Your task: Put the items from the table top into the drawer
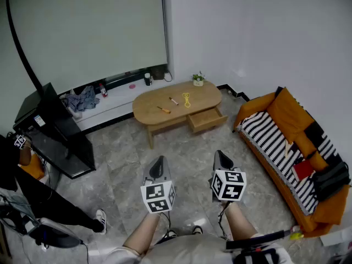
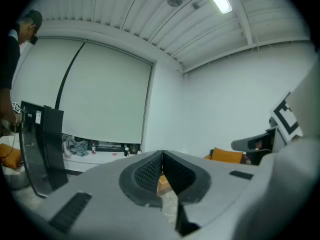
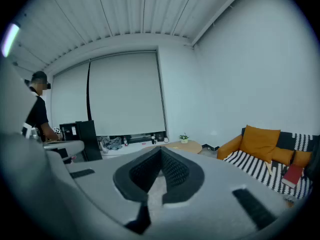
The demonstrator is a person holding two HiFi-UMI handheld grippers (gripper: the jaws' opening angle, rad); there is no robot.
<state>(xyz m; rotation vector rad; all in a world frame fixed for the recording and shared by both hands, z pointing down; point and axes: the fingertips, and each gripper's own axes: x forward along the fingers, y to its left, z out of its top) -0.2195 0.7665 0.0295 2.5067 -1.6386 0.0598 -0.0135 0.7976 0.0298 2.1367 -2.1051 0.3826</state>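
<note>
Where hand-held grippers [image 1: 159,161] [image 1: 220,155] point, table [image 1: 147,106] stands.

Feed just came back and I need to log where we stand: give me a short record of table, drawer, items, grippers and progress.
table: oval wooden table, across the floor from the person
drawer: drawer pulled open at the table's front
items on top: orange pen, other pen, yellow looped thing, potted plant
left gripper: left gripper shut, empty
right gripper: right gripper shut, empty
progress: nothing picked up; both grippers well short of the table
</note>
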